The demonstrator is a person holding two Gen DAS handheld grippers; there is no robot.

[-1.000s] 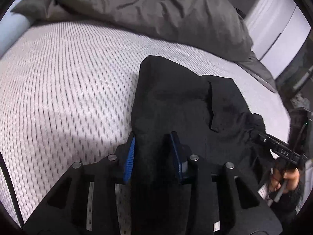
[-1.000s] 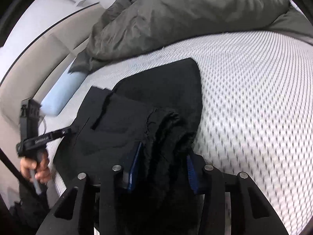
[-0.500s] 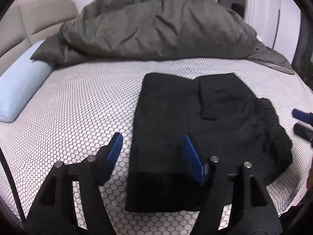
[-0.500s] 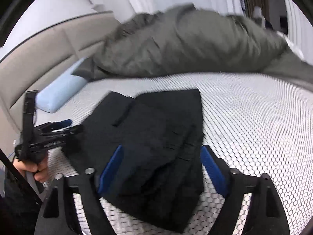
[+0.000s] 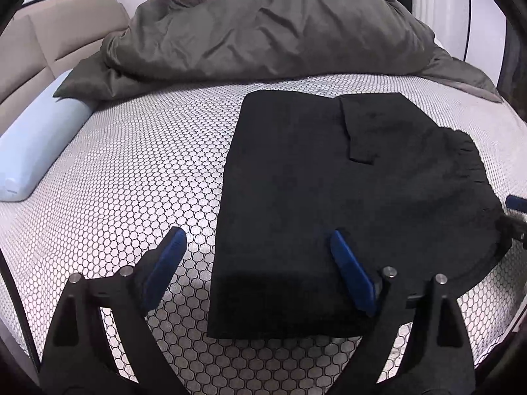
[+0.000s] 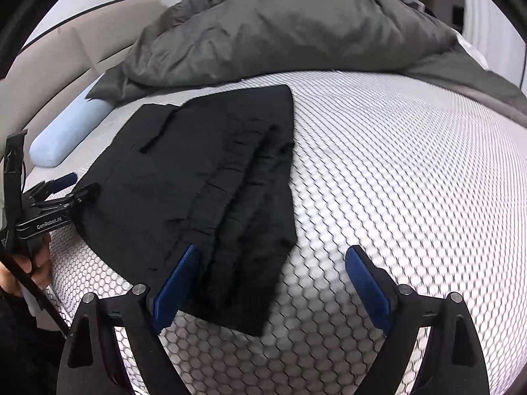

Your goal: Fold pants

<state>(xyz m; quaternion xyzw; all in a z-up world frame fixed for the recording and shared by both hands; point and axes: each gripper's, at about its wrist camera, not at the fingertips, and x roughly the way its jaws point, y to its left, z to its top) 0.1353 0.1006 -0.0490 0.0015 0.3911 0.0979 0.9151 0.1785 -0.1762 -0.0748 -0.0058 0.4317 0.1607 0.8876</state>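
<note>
The black pants [image 5: 313, 181] lie folded flat on the honeycomb-patterned mattress [image 5: 131, 171], gathered waistband toward the right. My left gripper [image 5: 255, 235] hovers over their near left edge with its jaws opening. One blue pad is over bare mattress, the other over cloth, and neither presses anything. In the right wrist view the pants [image 6: 204, 171] stretch away to the left. My right gripper [image 6: 272, 250] straddles their near corner, jaws opening, gripping nothing. The left gripper [image 6: 80, 184] shows at the pants' far edge, held by a hand [image 6: 23, 263].
A crumpled grey duvet [image 5: 263, 33] is piled across the far side of the bed. A light blue bolster [image 5: 36, 151] lies at the left along the beige headboard [image 5: 49, 42]. The right gripper's tips [image 5: 512, 214] poke in at the right edge.
Both grippers let go of the pants, opened wide and pulled back. The bunched cloth they held now lies flat on the mattress.
</note>
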